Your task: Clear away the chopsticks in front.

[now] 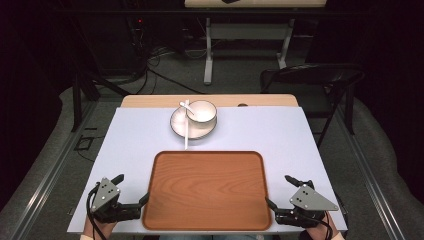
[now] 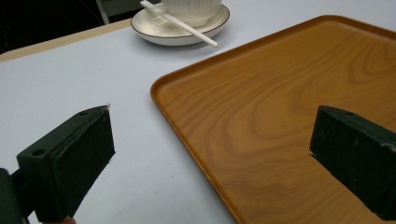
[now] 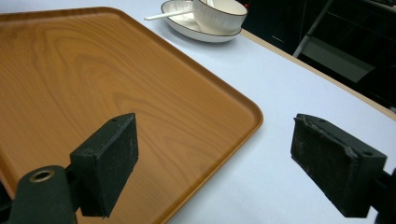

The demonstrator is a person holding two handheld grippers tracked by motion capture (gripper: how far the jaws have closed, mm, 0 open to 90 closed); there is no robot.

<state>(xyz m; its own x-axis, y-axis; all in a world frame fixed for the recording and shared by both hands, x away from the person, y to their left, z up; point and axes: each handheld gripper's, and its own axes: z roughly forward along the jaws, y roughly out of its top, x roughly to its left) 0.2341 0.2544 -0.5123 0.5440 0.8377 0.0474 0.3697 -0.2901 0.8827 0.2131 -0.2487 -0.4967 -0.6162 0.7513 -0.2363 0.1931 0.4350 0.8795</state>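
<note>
A brown wooden tray (image 1: 207, 190) (image 2: 289, 116) (image 3: 93, 88) lies empty at the near middle of the table. Behind it a white bowl (image 1: 201, 112) (image 3: 218, 15) sits on a white plate (image 1: 181, 126) (image 2: 154, 29) (image 3: 180, 21), and a white spoon (image 1: 186, 125) (image 2: 187, 28) (image 3: 161, 16) rests across the plate. My left gripper (image 1: 134, 189) (image 2: 210, 158) stands open at the tray's left edge, one jaw over the tray and one over the table. My right gripper (image 1: 280, 191) (image 3: 215, 163) stands open at the tray's right edge, straddling its rim. Both hold nothing.
A pale blue-white mat (image 1: 130, 145) covers the wooden table (image 1: 150, 100). A black folding chair (image 1: 315, 82) stands beyond the table's far right corner. Another table's legs (image 1: 210, 50) and cables are on the floor farther back.
</note>
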